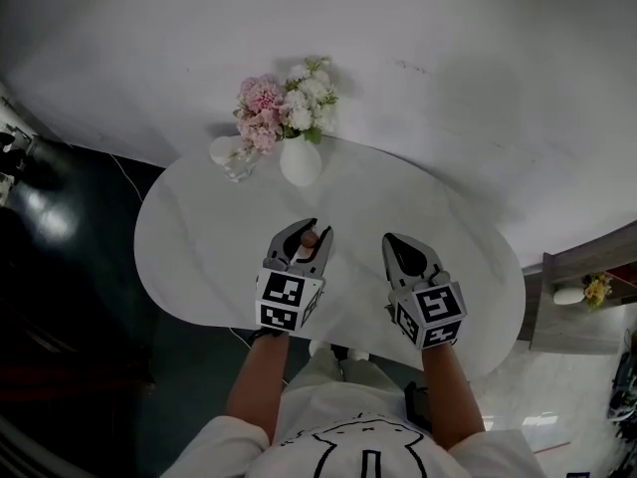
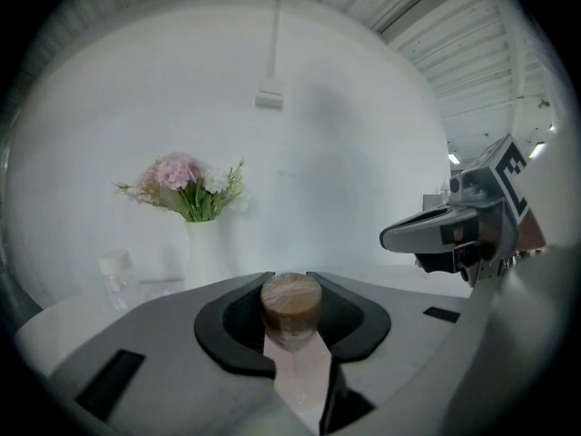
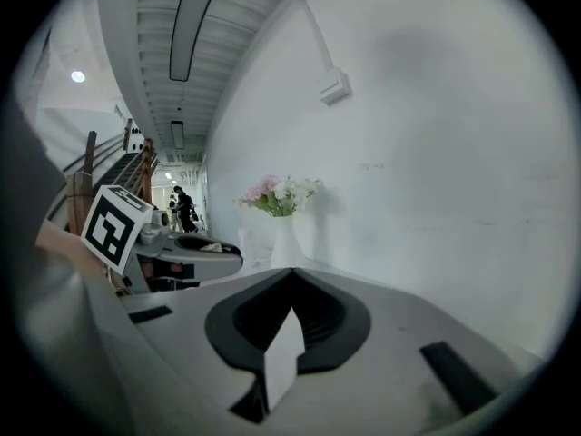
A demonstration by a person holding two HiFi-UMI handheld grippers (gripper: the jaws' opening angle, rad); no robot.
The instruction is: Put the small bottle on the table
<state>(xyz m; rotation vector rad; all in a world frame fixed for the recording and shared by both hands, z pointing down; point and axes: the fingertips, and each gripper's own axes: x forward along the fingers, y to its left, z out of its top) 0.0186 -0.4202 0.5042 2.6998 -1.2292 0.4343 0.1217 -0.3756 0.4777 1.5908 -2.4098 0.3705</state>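
The small bottle (image 2: 290, 302) is gripped at its round brown top by the left tool (image 2: 290, 278). It is held over the white worktop (image 1: 199, 237). The right tool (image 3: 292, 272) is closed tight with nothing in it and is held beside the left tool. At the far edge of the worktop, 1 white vase (image 1: 300, 161) of pink and white flowers (image 1: 284, 98) is seen. 1 clear jar (image 1: 231, 159) is seen just beside it.
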